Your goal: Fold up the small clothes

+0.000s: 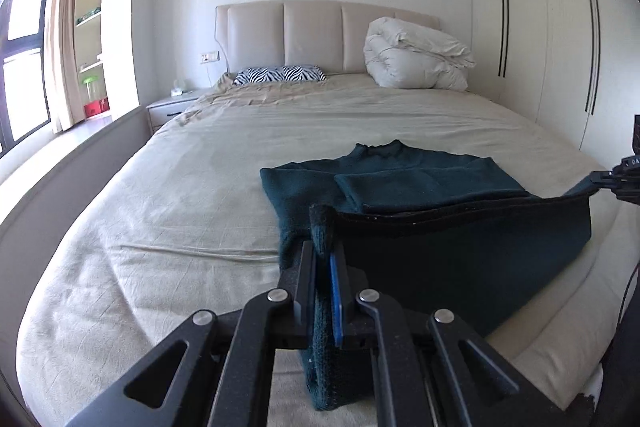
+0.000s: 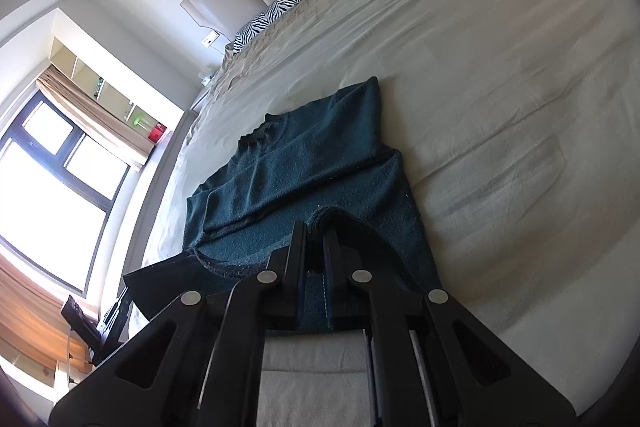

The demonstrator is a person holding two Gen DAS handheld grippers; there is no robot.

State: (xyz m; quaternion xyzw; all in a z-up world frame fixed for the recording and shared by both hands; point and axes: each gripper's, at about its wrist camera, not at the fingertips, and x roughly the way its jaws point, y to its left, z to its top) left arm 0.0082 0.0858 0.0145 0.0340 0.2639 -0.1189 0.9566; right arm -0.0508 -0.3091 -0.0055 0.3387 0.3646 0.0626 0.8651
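A dark teal knit sweater (image 1: 400, 183) lies on the beige bed sheet (image 1: 180, 187), collar toward the headboard, with its sleeves folded across the chest. My left gripper (image 1: 323, 247) is shut on the sweater's bottom hem at its left corner and holds it lifted off the bed. My right gripper (image 2: 316, 235) is shut on the hem at the other corner of the sweater (image 2: 304, 163). The hem hangs stretched between the two grippers. The right gripper also shows at the right edge of the left wrist view (image 1: 600, 179).
A zebra-print pillow (image 1: 280, 74) and a folded white duvet (image 1: 416, 59) lie at the padded headboard (image 1: 312, 31). A nightstand (image 1: 172, 105) and a window stand to the left, a white wardrobe (image 1: 552, 27) to the right.
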